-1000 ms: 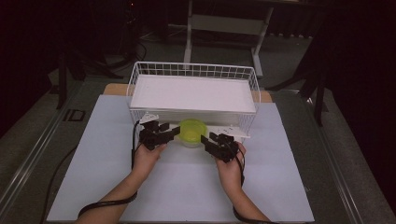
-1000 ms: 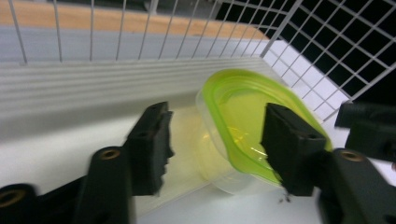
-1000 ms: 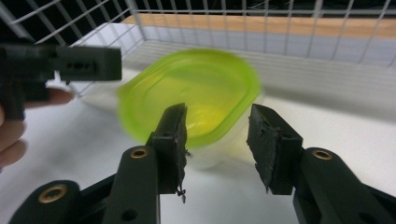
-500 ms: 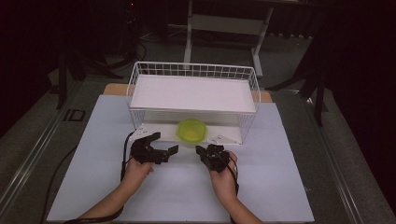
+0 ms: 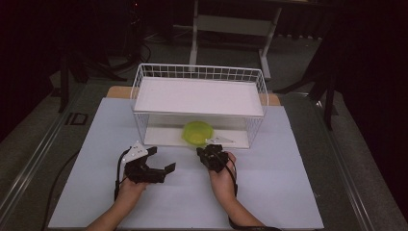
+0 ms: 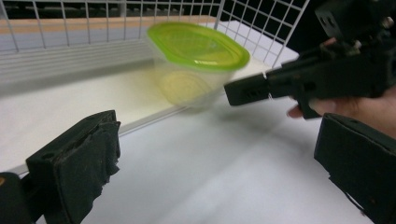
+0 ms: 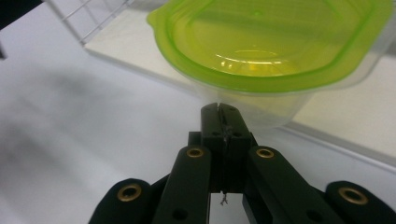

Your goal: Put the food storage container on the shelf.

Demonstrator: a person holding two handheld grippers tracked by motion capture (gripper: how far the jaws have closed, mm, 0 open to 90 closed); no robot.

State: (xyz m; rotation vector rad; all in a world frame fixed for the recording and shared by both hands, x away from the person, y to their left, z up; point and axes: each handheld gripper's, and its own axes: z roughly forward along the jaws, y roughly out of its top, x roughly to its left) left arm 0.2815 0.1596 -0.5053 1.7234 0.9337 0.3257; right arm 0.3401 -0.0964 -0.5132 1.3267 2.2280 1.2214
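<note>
container [image 6: 198, 65] blurred, R claw [image 7: 219, 112] overlapping rim

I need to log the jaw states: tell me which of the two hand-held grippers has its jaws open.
The left hand-held gripper: its jaws stand wide apart with nothing between them. The right hand-held gripper has its jaws pressed together, just short of the green-lidded container.
</note>
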